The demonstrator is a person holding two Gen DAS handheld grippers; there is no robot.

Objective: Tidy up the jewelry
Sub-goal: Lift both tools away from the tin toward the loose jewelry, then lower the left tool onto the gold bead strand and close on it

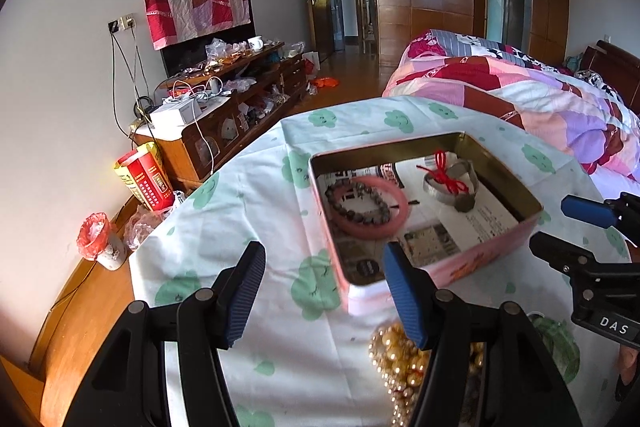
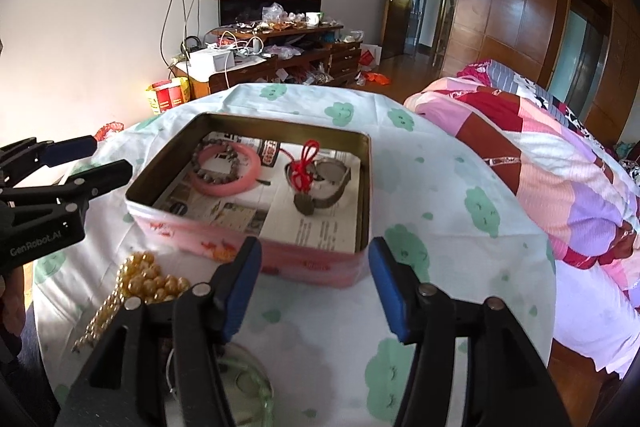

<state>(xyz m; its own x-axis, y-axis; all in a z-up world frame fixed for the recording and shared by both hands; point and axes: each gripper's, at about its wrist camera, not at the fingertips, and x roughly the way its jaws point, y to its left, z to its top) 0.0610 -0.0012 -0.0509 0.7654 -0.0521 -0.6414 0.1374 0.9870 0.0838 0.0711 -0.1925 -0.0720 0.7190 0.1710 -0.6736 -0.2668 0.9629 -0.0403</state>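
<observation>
Inside the pink tin [image 2: 280, 259] already lie a pink bangle [image 2: 240, 187], a dark bead bracelet [image 2: 216, 175] and a red-corded silver bangle [image 2: 332, 195]. Just before the tin, the gold bead necklace [image 2: 148, 281] and a green bangle [image 2: 256, 387] remain. The left gripper [image 1: 324, 291] and right gripper [image 2: 316, 291] stand open, empty.

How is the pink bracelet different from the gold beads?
The pink bracelet is one smooth solid ring; the gold beads are many little shiny balls on a string. The pink bracelet lies inside the tin box, around a dark bead bracelet; the gold beads lie in a heap outside it on the tablecloth. Both are jewelry, and no tongs hold either.
</observation>
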